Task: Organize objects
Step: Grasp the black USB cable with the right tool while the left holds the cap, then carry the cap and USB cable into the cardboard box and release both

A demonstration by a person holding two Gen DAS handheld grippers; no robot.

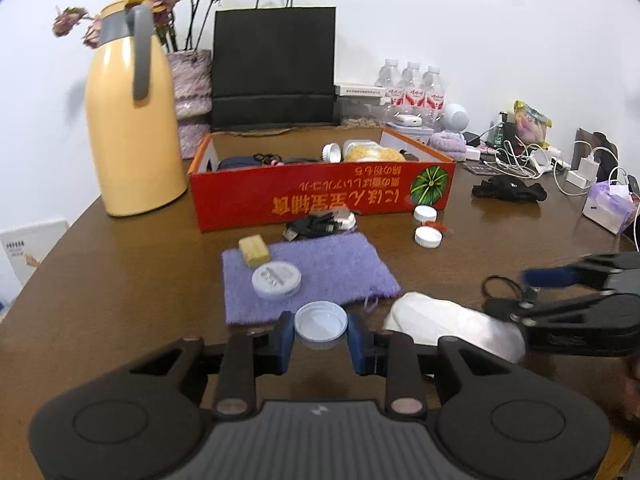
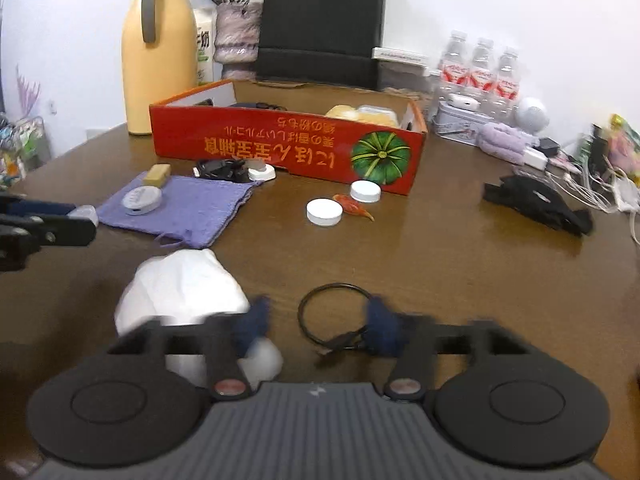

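Observation:
My left gripper [image 1: 320,328] is shut on a white round lid [image 1: 320,320], its blue pads pressing the lid's two sides just above the near edge of a purple cloth [image 1: 332,276]. On that cloth lie a white disc [image 1: 276,280] and a yellow block [image 1: 254,250]. Behind it stands the red box [image 1: 320,200] with several items inside. My right gripper [image 2: 318,316] is open and blurred, low over the table. A black cable loop [image 2: 332,292] lies between its fingers, and a crumpled white cloth [image 2: 180,284] sits at its left finger.
Two white caps [image 2: 325,212] [image 2: 365,191] and a small orange thing [image 2: 354,206] lie before the box, a black cable bundle [image 1: 316,224] beside them. A yellow jug [image 1: 132,120], a black bag [image 1: 274,68], bottles [image 1: 412,88], a black cloth [image 2: 536,204] and chargers [image 1: 580,172] ring the table.

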